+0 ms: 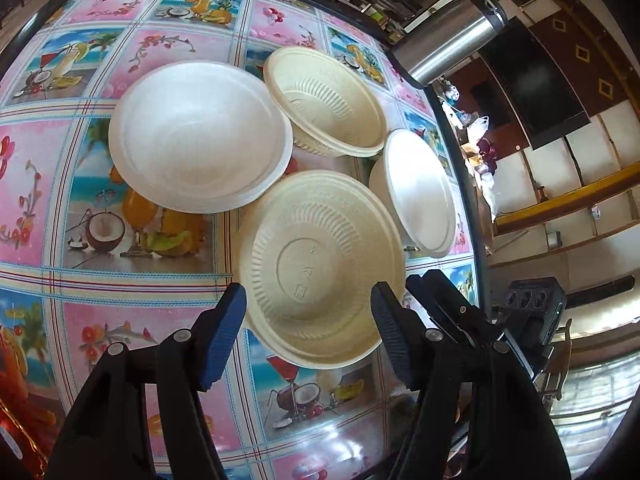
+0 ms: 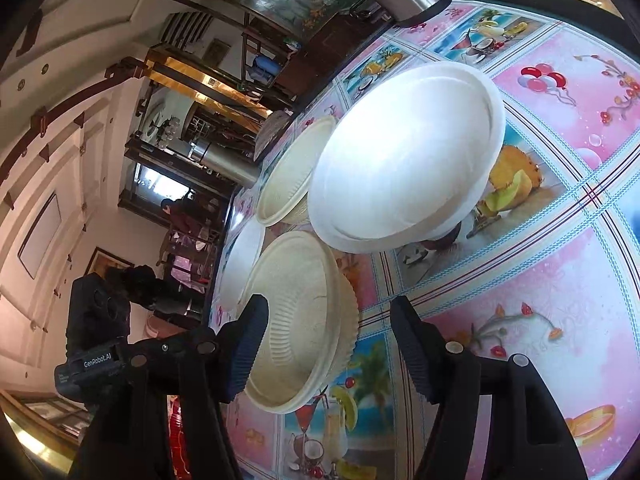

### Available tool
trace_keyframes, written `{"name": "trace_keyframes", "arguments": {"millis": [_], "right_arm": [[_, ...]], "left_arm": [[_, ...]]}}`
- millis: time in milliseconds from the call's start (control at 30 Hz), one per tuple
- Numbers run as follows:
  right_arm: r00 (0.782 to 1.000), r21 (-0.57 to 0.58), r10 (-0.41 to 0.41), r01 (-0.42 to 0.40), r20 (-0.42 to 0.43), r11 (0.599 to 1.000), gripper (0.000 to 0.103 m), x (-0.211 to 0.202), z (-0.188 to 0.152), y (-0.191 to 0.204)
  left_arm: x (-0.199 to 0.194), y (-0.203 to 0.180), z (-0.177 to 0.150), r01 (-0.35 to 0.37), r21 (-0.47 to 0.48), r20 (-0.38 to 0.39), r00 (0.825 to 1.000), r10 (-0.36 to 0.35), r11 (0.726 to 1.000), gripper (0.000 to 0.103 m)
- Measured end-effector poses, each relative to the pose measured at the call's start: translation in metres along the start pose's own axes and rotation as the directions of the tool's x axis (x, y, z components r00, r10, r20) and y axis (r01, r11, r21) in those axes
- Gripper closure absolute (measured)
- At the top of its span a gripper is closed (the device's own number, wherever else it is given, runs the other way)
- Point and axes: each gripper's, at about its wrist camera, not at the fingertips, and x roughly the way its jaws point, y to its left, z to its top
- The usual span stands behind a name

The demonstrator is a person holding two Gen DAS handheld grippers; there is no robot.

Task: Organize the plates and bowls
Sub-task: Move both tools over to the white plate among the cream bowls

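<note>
**Ana:** Just ahead of the left gripper (image 1: 308, 322), below its spread fingers, sits the near cream bowl (image 1: 320, 268) on the patterned tablecloth (image 1: 132, 280). Its near rim lies between the two blue pads, but neither pad touches it; the jaws stand apart with nothing gripped.

**Ben:** And the right gripper (image 2: 328, 344)?

**Ana:** Jaws apart too, empty. In its view the same cream bowl (image 2: 296, 320) lies toward its left finger, with the rim close to that pad; I cannot tell whether they touch. I judge both hands about equally near this bowl, the left more squarely over it.

**Ben:** A round bowl has no long axis. What matters?

**Ana:** The rim. It is upright, mouth up, so a finger would have to go inside and the other outside the wall.

**Ben:** What crowds it?

**Ana:** The large white plate (image 1: 200, 136) lies just beyond it to the left, apparently overlapping its far edge. A second cream bowl (image 1: 324, 100) sits behind, and a white bowl (image 1: 416, 192) tilts on edge to the right, near the table's border. A steel flask (image 1: 448, 36) stands farther back. The right gripper's fingers (image 1: 436, 300) also crowd the bowl's right side, so the two could clash.
</note>
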Motion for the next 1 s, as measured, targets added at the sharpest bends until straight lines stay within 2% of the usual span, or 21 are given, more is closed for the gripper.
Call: {"name": "trace_keyframes", "arguments": {"millis": [133, 267, 400, 533, 600, 633, 667, 733, 800, 900, 1000], "right_arm": [[1.0, -0.032, -0.002, 0.003, 0.024, 0.999, 0.036, -0.004, -0.002, 0.005], [0.999, -0.042, -0.011, 0.013, 0.039, 0.999, 0.036, -0.007, -0.003, 0.007], [0.998, -0.068, -0.017, 0.021, 0.061, 0.997, 0.036, -0.01, -0.004, 0.009], [0.997, -0.108, -0.021, 0.03, 0.076, 0.994, 0.036, -0.014, -0.009, 0.013], [0.995, -0.126, -0.026, 0.038, 0.095, 0.991, 0.036, -0.016, -0.009, 0.016], [0.994, -0.136, -0.029, 0.043, 0.104, 0.99, 0.036, -0.017, -0.01, 0.018], [0.993, -0.144, -0.03, 0.046, 0.112, 0.988, 0.036, -0.018, -0.01, 0.02], [0.991, -0.157, -0.024, 0.045, 0.133, 0.987, 0.036, -0.022, -0.012, 0.021], [0.988, -0.169, -0.026, 0.052, 0.151, 0.984, 0.036, -0.024, -0.012, 0.023], [0.985, -0.175, -0.019, 0.05, 0.173, 0.983, 0.037, -0.028, -0.013, 0.024], [0.984, -0.176, -0.011, 0.043, 0.175, 0.984, 0.037, -0.029, -0.014, 0.023]], "left_arm": [[-0.019, -0.003, 0.0, 0.017, 0.016, 0.092, 0.996, -0.018, 1.0, 0.039], [-0.041, -0.006, -0.001, 0.003, 0.05, 0.163, 0.987, -0.011, 0.999, 0.039], [-0.06, -0.005, -0.001, 0.012, 0.053, 0.175, 0.984, -0.021, 0.999, 0.039], [-0.103, 0.012, 0.0, 0.089, -0.011, 0.18, 0.98, -0.086, 0.996, 0.039], [-0.134, 0.028, 0.0, 0.144, -0.077, 0.227, 0.966, -0.123, 0.987, 0.037], [-0.148, 0.036, -0.001, 0.172, -0.111, 0.255, 0.957, -0.139, 0.979, 0.031], [-0.162, 0.044, -0.003, 0.2, -0.142, 0.288, 0.945, -0.152, 0.969, 0.029], [-0.184, 0.059, -0.009, 0.248, -0.185, 0.347, 0.922, -0.173, 0.951, 0.029], [-0.197, 0.068, -0.014, 0.271, -0.199, 0.367, 0.912, -0.185, 0.942, 0.028], [-0.206, 0.071, -0.023, 0.253, -0.192, 0.383, 0.909, -0.165, 0.948, 0.028], [-0.203, 0.062, -0.03, 0.134, -0.171, 0.423, 0.905, -0.05, 0.976, 0.028]]}}
